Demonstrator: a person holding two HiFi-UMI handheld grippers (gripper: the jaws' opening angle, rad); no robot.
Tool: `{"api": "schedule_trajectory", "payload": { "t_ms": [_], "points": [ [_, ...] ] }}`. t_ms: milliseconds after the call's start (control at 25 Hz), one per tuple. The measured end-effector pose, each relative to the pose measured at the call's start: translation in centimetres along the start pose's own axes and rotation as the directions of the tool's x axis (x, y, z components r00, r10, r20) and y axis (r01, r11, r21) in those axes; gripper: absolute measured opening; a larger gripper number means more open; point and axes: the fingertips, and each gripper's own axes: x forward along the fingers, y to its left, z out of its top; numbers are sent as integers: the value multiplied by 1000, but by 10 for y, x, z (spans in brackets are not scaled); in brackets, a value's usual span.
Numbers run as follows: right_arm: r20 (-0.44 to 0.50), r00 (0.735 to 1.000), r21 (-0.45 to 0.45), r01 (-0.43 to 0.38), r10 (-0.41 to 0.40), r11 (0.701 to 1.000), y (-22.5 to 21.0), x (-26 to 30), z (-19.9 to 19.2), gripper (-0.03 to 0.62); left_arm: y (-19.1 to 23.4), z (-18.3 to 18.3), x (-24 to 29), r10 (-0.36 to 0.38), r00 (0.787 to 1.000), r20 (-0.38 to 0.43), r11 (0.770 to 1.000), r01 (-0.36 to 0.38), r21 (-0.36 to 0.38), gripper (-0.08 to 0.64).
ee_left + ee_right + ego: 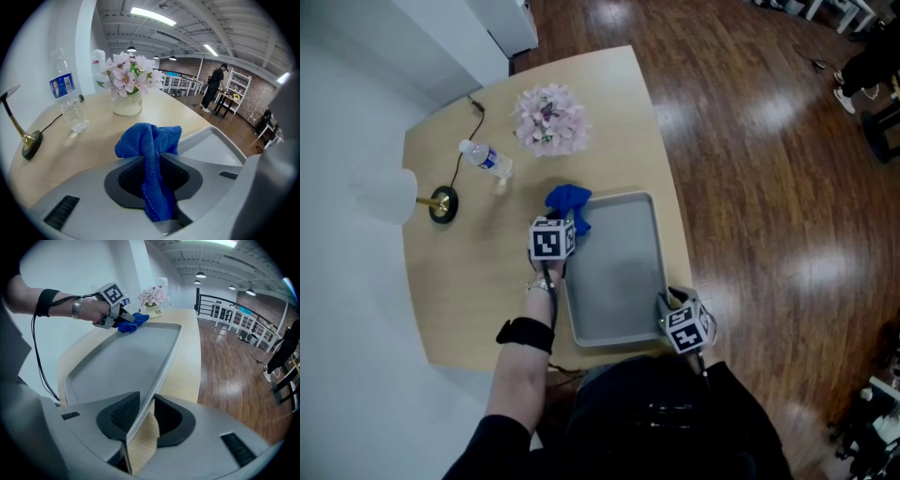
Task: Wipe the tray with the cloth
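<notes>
A grey metal tray [619, 272] lies on the pale wooden table [469, 300]. A bunched blue cloth [569, 204] hangs at the tray's far left corner, with my left gripper [570, 223] shut on it. In the left gripper view the cloth [150, 140] runs down between the two pads, and the left gripper [157, 180] sits just over the tray's corner [213, 145]. My right gripper [667, 302] is at the tray's near right corner. In the right gripper view the tray's rim [161, 366] passes between the jaws of the right gripper [143, 418]; the right pad stands off it, so it is open.
A vase of pink flowers [549, 119], a water bottle [487, 159] and a lamp [394, 197] with a brass base [442, 203] stand on the table's far left part. The table's right edge drops to a wooden floor [769, 187]. A person [216, 86] stands far off.
</notes>
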Motion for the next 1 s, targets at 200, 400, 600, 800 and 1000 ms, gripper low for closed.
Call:
{"api": "schedule_trajectory", "payload": {
  "t_ms": [200, 400, 600, 800, 1000],
  "points": [
    [8, 1000, 5, -23, 23, 1000, 2, 2, -1, 109, 0, -1, 2, 3, 1000, -24, 1000, -3, -18, 106],
    [6, 1000, 0, -30, 30, 1000, 0, 1, -2, 113, -7, 3, 4, 1, 998, -70, 999, -4, -33, 106],
    [21, 998, -18, -61, 61, 998, 4, 3, 0, 115, -39, 14, 16, -19, 997, -80, 1000, 17, -22, 106],
    [33, 996, -12, -83, 83, 996, 4, 3, 0, 118, -73, 25, 27, -42, 995, -90, 999, 41, -16, 106],
    [39, 994, -13, -100, 100, 995, 0, 0, 2, 121, -119, 37, 41, -89, 991, -104, 996, 90, 6, 106]
  ]
}}
